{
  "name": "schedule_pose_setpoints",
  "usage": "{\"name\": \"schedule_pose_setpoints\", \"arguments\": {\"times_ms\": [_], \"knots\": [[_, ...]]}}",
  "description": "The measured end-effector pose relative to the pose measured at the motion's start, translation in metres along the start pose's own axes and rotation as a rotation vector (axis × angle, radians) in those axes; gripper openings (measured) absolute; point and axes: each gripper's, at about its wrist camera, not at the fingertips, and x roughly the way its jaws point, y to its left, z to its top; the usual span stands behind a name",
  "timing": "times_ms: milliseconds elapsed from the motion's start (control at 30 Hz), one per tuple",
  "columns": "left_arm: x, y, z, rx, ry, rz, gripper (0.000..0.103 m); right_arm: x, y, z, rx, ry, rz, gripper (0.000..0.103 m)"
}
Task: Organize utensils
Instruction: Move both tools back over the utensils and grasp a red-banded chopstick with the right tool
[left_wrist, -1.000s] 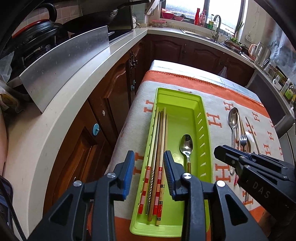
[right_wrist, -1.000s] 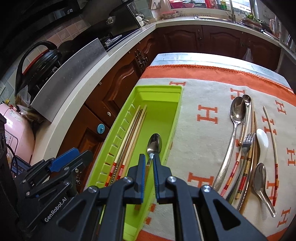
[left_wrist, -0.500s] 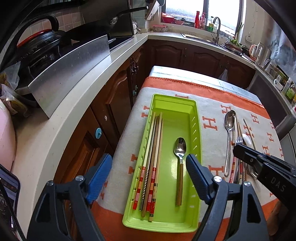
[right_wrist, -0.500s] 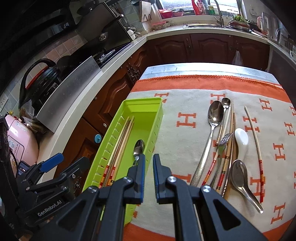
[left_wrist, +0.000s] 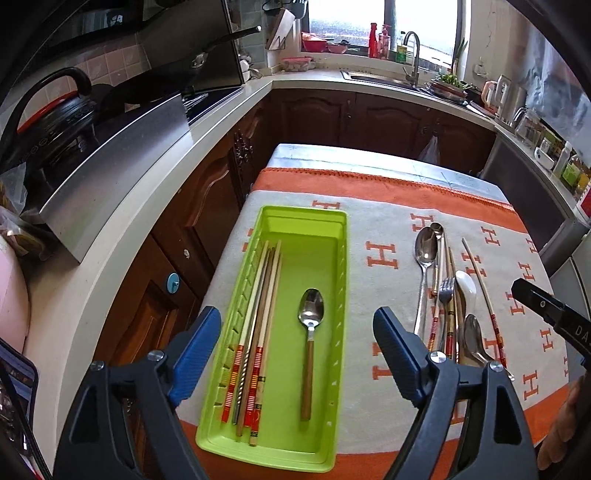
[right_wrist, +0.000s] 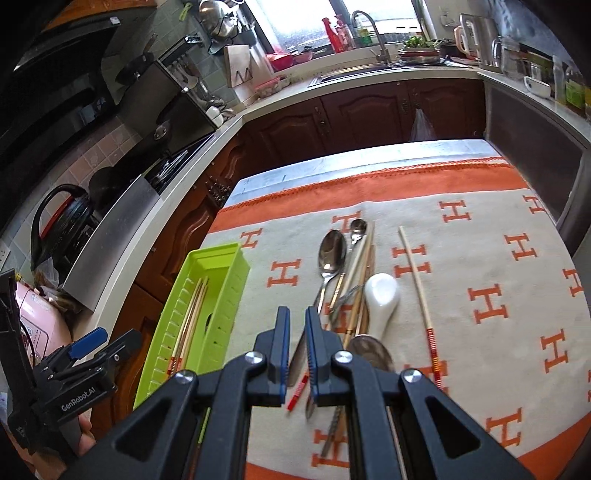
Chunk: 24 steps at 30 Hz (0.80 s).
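A green tray (left_wrist: 343, 236) holds several chopsticks (left_wrist: 258, 317) along its left wall and a wooden-handled spoon (left_wrist: 309, 343). Beside it, on the cloth, lie loose spoons, a fork (left_wrist: 446, 286) and chopsticks.

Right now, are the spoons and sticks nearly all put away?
Not yet. The green tray already holds several chopsticks and one spoon. Both hand-held grippers are empty: the left is open, the right shut above the pile. Spoons, a fork, a white spoon and more chopsticks still lie on the cloth.
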Motion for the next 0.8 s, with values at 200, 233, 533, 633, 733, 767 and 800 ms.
{"name": "schedule_pose_setpoints", "arguments": {"times_ms": [200,233,533,633,733,767,800], "knots": [[0.009,-0.044,0.01,0.072,0.0,-0.028,0.083,-0.015,-0.054,0.011,0.057,-0.032,-0.044,0.008],[0.011,-0.051,0.011,0.084,0.0,-0.034,0.083,-0.016,-0.06,0.012,0.06,-0.033,-0.048,0.008],[0.057,-0.096,0.02,0.123,0.072,-0.129,0.083,0.007,-0.099,0.014,0.047,0.049,-0.055,0.019],[0.076,-0.105,0.019,0.129,0.102,-0.137,0.077,0.024,-0.107,0.009,0.04,0.093,-0.056,0.02],[0.095,-0.113,0.017,0.141,0.136,-0.131,0.072,0.047,-0.11,0.004,0.018,0.144,-0.058,0.02],[0.1,-0.114,0.015,0.142,0.145,-0.129,0.071,0.054,-0.11,0.003,0.005,0.159,-0.061,0.02],[0.104,-0.116,0.015,0.14,0.155,-0.129,0.071,0.06,-0.109,0.001,-0.006,0.171,-0.066,0.02]]}}
